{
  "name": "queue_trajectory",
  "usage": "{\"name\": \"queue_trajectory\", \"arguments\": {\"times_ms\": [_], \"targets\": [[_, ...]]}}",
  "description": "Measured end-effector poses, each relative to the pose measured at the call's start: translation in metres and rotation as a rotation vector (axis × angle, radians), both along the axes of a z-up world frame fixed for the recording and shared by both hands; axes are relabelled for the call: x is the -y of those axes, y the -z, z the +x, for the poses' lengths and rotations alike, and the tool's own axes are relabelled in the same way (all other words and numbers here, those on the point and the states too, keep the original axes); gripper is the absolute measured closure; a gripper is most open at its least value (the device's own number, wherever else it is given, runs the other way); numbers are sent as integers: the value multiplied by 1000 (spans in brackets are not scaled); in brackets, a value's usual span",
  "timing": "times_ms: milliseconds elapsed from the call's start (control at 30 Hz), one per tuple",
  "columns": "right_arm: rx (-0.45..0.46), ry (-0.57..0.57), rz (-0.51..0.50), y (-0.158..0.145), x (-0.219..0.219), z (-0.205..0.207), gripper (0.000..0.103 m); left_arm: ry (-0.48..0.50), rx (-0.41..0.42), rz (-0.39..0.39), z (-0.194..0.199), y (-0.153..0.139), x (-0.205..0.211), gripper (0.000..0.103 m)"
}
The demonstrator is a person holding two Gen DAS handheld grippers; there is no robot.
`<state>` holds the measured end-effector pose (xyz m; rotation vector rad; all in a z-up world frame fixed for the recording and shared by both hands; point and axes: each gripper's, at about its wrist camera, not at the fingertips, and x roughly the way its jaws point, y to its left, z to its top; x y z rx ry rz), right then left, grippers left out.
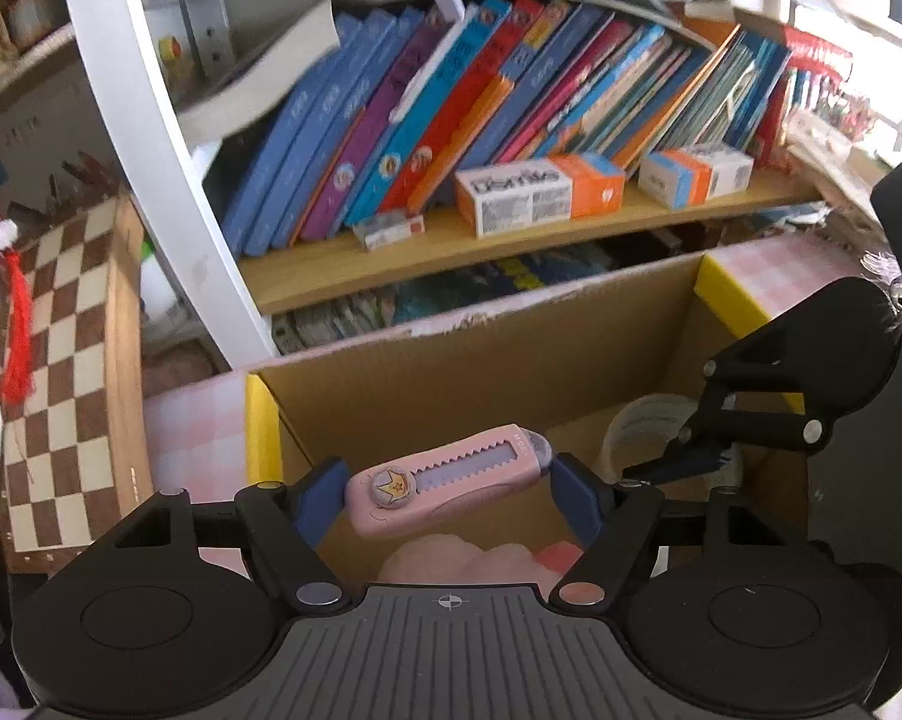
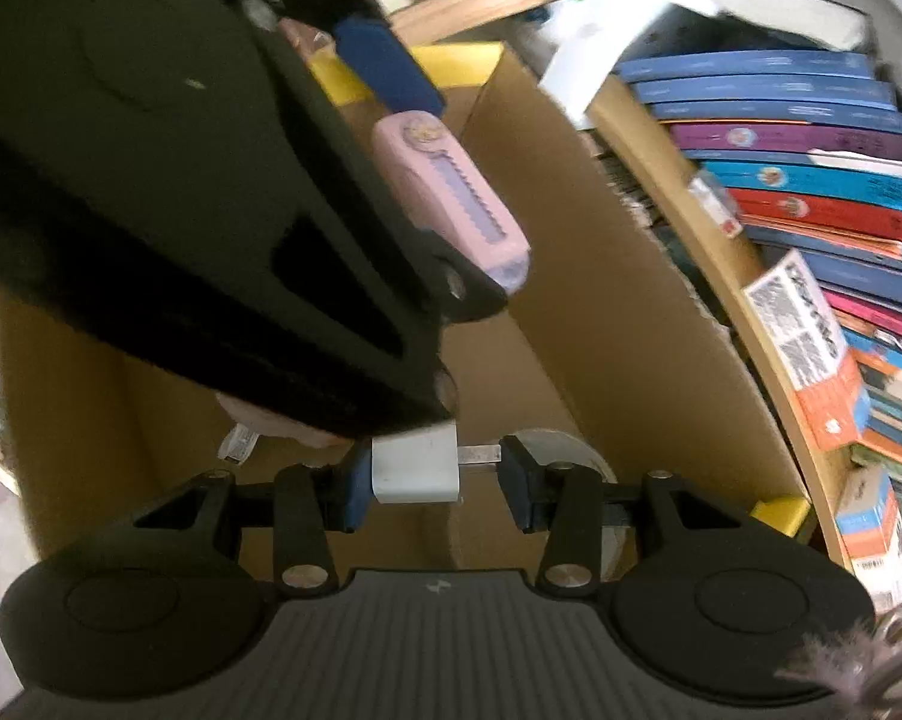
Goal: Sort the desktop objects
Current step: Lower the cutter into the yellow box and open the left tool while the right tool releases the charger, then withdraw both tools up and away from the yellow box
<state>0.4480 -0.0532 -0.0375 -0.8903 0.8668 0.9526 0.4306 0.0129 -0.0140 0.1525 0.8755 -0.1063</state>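
Observation:
My left gripper (image 1: pixel 447 480) is shut on a pink utility knife (image 1: pixel 447 480), held lengthwise by its ends between the blue pads. It hangs over an open cardboard box (image 1: pixel 451 372) with yellow rim corners. My right gripper (image 2: pixel 435 474) is shut on a white charger plug (image 2: pixel 414 465), whose metal prongs point at the right pad. It hovers over the same box (image 2: pixel 601 300), close beside the left one. The right wrist view shows the pink knife (image 2: pixel 444 198) at upper left, and the left wrist view shows the right gripper (image 1: pixel 661 468) at the right. In the box lie a tape roll (image 1: pixel 637 420) and something pink (image 1: pixel 451 558).
Behind the box a wooden shelf (image 1: pixel 511 240) carries leaning books (image 1: pixel 451 108) and orange and white cartons (image 1: pixel 535 192). A white curved post (image 1: pixel 150 150) rises at the left, with a chessboard (image 1: pixel 66 360) and a red tassel (image 1: pixel 18 324) beyond it.

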Motion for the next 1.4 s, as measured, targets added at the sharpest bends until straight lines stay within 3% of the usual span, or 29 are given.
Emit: {"name": "queue_trajectory", "arguments": {"times_ms": [233, 600, 800, 833, 867, 1033, 1400], "targets": [[3, -40, 5, 2, -8, 4, 61, -10, -52, 5, 10, 13, -1, 28], [23, -66, 29, 2, -13, 5, 60, 12, -70, 22, 13, 16, 2, 27], [22, -53, 49, 2, -14, 10, 50, 7, -46, 16, 9, 14, 2, 26], [23, -49, 54, 2, -14, 11, 44, 7, -43, 12, 9, 13, 1, 25], [27, -44, 59, 1, -14, 11, 35, 8, -37, 8, 8, 12, 1, 25], [33, -19, 103, -12, -6, 9, 23, 22, 35, -6, -5, -4, 0, 18], [54, 84, 198, -48, 26, -2, 19, 4, 159, -21, -43, -42, -6, 15]]}}
